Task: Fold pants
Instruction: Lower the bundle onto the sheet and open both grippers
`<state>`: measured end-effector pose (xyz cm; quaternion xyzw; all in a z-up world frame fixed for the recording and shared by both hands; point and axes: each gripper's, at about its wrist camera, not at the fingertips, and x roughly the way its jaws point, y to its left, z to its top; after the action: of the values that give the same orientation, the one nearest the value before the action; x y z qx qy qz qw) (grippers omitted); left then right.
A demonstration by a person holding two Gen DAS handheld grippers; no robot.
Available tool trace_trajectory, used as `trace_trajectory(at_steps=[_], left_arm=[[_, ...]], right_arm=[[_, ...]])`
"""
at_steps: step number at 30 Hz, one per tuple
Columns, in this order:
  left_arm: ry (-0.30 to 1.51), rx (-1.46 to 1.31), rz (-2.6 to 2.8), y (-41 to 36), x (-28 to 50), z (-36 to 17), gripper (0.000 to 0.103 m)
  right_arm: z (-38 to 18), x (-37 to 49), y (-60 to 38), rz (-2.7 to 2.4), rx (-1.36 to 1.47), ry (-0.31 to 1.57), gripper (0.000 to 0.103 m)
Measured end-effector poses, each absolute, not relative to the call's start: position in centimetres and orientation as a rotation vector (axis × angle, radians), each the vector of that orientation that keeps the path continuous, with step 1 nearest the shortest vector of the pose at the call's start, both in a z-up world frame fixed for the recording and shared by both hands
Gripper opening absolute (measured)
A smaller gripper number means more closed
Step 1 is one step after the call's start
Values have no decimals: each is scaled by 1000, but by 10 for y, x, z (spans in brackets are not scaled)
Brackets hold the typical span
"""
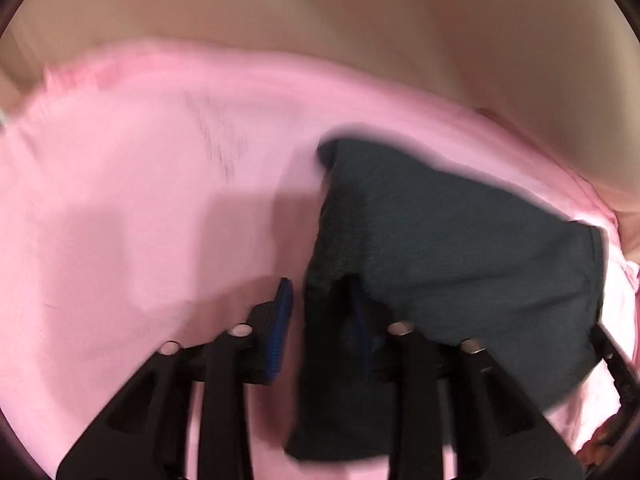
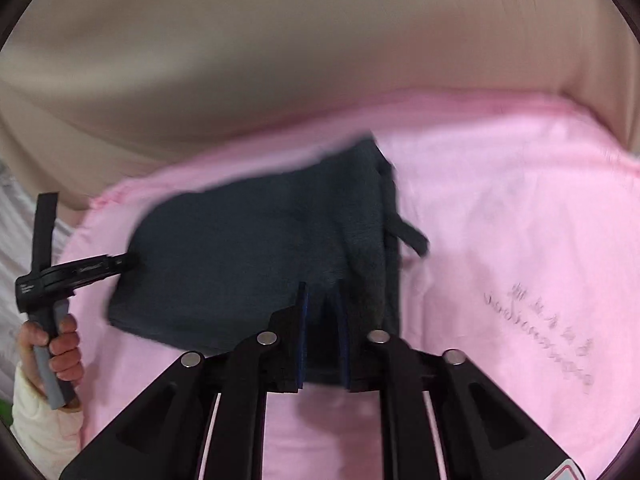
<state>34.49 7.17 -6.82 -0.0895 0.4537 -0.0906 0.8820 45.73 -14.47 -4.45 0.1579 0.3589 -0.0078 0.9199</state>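
Note:
The dark blue-grey pants (image 1: 460,248) lie folded into a thick pad on a pink sheet (image 1: 120,208). My left gripper (image 1: 324,324) stands partly open at their near left corner. The cloth drapes over its right finger, and a strip of pink shows between the left pad (image 1: 282,320) and the fabric. In the right wrist view my right gripper (image 2: 321,320) is shut on the near edge of the pants (image 2: 248,252). A dark drawstring (image 2: 408,236) sticks out on their right side. The left gripper (image 2: 128,260) touches their left edge, held by a hand (image 2: 56,348).
The pink sheet (image 2: 500,220) carries faint printed lettering (image 2: 540,332) to the right of the pants. Beige upholstery (image 2: 280,60) rises behind it. A white sleeve (image 2: 40,420) is at the lower left. Part of the right gripper's black frame (image 1: 616,364) shows at the right edge.

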Motion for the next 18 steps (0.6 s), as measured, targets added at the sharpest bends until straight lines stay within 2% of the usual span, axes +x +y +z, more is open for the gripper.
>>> trace_trajectory(at_steps=[2, 5, 8, 13, 14, 15, 17, 18], left_arm=[[970, -205, -185, 79, 344, -66, 44], [911, -155, -169, 81, 320, -47, 41], [844, -97, -200, 75, 286, -30, 42], [825, -91, -285, 58, 256, -20, 43], [863, -91, -294, 53, 258, -30, 44], [909, -86, -286, 56, 263, -37, 44], [941, -114, -273, 62, 269, -57, 49], [928, -126, -264, 66, 267, -57, 57]], right_arm=[[-39, 458, -134, -9, 376, 748, 0], [-21, 452, -102, -5, 314, 696, 11], [-12, 449, -70, 3, 301, 647, 11], [-32, 478, -60, -64, 242, 725, 11], [-53, 495, -59, -98, 235, 776, 5], [-54, 486, -76, -76, 263, 729, 0], [-50, 485, -77, -53, 386, 735, 0], [-45, 481, -75, -51, 409, 737, 1]])
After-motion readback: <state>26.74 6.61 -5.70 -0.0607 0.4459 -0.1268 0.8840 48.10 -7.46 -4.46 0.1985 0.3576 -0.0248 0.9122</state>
